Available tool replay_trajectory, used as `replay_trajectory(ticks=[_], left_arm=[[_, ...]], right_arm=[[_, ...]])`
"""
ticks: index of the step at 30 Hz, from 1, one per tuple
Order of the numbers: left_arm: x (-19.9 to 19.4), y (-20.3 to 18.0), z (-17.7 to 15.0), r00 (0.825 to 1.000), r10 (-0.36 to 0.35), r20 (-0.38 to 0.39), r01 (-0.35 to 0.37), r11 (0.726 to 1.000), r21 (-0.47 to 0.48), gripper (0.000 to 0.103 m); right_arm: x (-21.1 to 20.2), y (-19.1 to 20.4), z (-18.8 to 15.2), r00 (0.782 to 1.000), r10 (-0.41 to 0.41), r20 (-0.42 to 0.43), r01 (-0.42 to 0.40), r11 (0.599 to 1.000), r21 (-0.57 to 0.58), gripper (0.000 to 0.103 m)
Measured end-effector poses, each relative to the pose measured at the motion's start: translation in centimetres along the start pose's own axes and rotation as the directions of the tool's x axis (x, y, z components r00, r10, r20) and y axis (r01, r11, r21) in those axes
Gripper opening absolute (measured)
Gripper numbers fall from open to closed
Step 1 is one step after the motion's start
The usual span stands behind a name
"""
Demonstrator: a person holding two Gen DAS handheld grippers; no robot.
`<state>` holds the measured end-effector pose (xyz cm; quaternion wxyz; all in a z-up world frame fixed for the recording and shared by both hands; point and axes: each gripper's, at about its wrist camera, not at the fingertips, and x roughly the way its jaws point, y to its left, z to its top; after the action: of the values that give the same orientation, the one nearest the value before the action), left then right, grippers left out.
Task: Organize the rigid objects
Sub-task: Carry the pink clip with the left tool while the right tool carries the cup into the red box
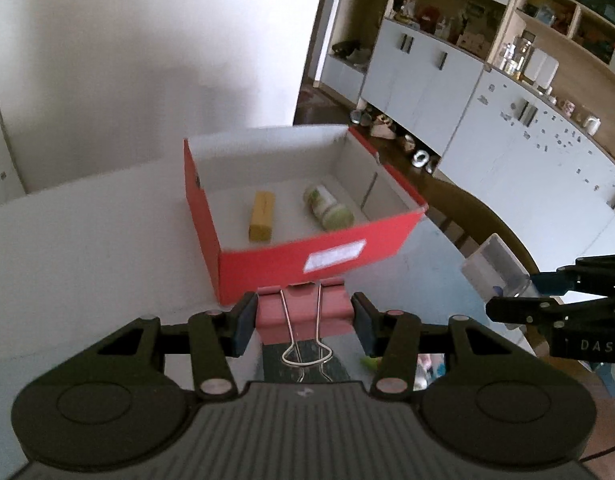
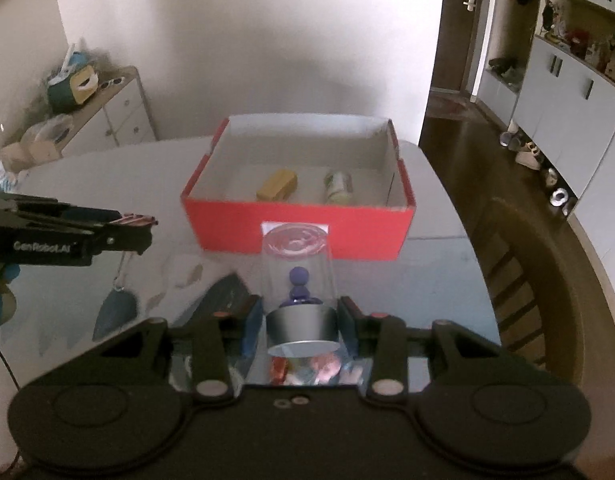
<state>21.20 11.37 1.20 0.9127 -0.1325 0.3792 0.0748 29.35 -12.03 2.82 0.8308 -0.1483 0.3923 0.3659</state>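
Holding a pink binder clip, the left gripper faces a red box; the right gripper clamps a clear silver-based dome.

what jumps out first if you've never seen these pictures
The open red box in the middle of the table stands out first, with a yellow block and a small green-labelled bottle lying inside. Nearer the cameras, the left hand-held gripper grips a pink binder clip, and the right hand-held gripper holds a clear domed container with a blue figure inside.
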Motion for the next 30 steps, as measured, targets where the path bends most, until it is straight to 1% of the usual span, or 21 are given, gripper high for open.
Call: replay_trajectory(ticks=[6, 10, 15, 20, 25, 30], left_arm=[[2.0, -0.1, 3.1, 1.0, 0.012, 0.01, -0.012, 1.0, -0.01, 0.05], [3.8, -0.1, 5.3, 0.999, 0.04, 0.007, -0.04, 0.999, -0.023, 0.05], [6.0, -0.6, 7.5, 0.997, 0.073, 0.007, -0.073, 0.997, 0.009, 0.05], [8.8, -1.0, 9.1, 0.995, 0.102, -0.011, -0.101, 0.994, 0.043, 0.05], [11.8, -0.9, 10.3, 0.991, 0.134, -0.027, -0.133, 0.99, 0.046, 0.05], [15.4, -1.1, 11.0, 0.99, 0.118, -0.083, -0.117, 0.993, 0.018, 0.05]], right_arm=[[1.8, -2.0, 2.7, 1.0, 0.012, 0.016, -0.012, 1.0, -0.008, 0.04], [3.1, -2.9, 4.6, 0.999, 0.023, 0.026, -0.022, 0.999, -0.025, 0.04], [5.4, -3.6, 6.5, 0.999, 0.029, 0.028, -0.028, 0.999, -0.043, 0.04], [8.1, -4.3, 8.0, 1.0, 0.025, 0.017, -0.024, 0.998, -0.059, 0.04], [10.9, -4.2, 9.2, 1.0, 0.01, 0.018, -0.008, 0.994, -0.105, 0.039], [13.4, -4.2, 9.8, 1.0, 0.004, 0.003, -0.003, 0.993, -0.121, 0.039]])
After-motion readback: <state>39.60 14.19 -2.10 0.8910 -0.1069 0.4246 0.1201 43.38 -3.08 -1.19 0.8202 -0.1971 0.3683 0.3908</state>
